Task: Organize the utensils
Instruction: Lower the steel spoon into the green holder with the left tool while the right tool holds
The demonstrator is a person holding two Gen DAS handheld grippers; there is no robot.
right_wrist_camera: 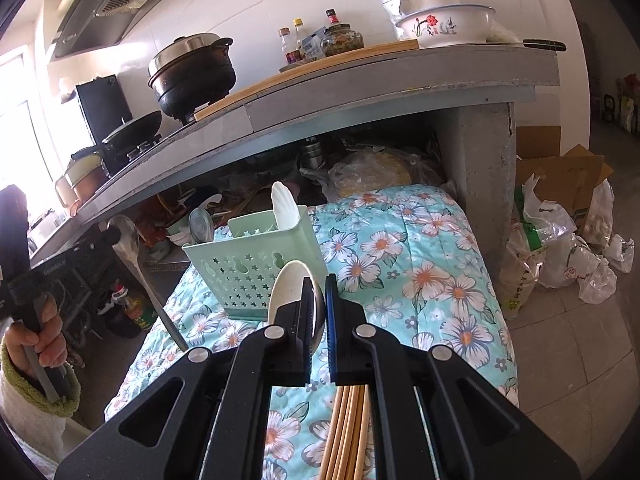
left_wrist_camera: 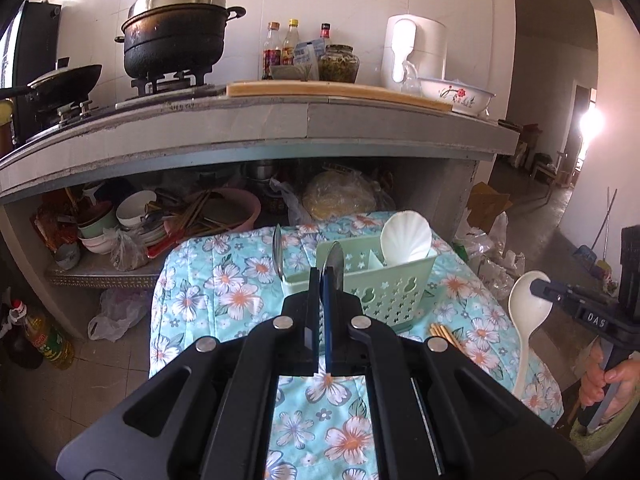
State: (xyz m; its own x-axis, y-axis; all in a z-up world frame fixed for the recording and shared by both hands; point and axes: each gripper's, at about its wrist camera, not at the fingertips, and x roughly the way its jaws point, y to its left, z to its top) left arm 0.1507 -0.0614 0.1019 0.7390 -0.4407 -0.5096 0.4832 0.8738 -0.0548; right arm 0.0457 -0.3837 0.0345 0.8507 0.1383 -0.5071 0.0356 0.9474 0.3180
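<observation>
Metal spoon (left_wrist_camera: 334, 264) is pinched by its handle in the left gripper (left_wrist_camera: 323, 280), bowl sticking up past the fingertips, right in front of the mint utensil caddy (left_wrist_camera: 384, 284). Right gripper (right_wrist_camera: 319, 292), tilted downward, is clamped on a white ladle (right_wrist_camera: 286, 284), chopsticks (right_wrist_camera: 344, 432) lying underneath the fingers.

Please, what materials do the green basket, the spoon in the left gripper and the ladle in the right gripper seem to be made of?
Green basket: likely moulded plastic, matte pastel, with punched star and gourd holes.
Spoon in the left gripper: apparently steel; grey, shiny, reflective bowl.
Ladle in the right gripper: probably plastic or melamine; smooth, opaque cream-white, slightly glossy. Ceramic cannot be excluded.
</observation>
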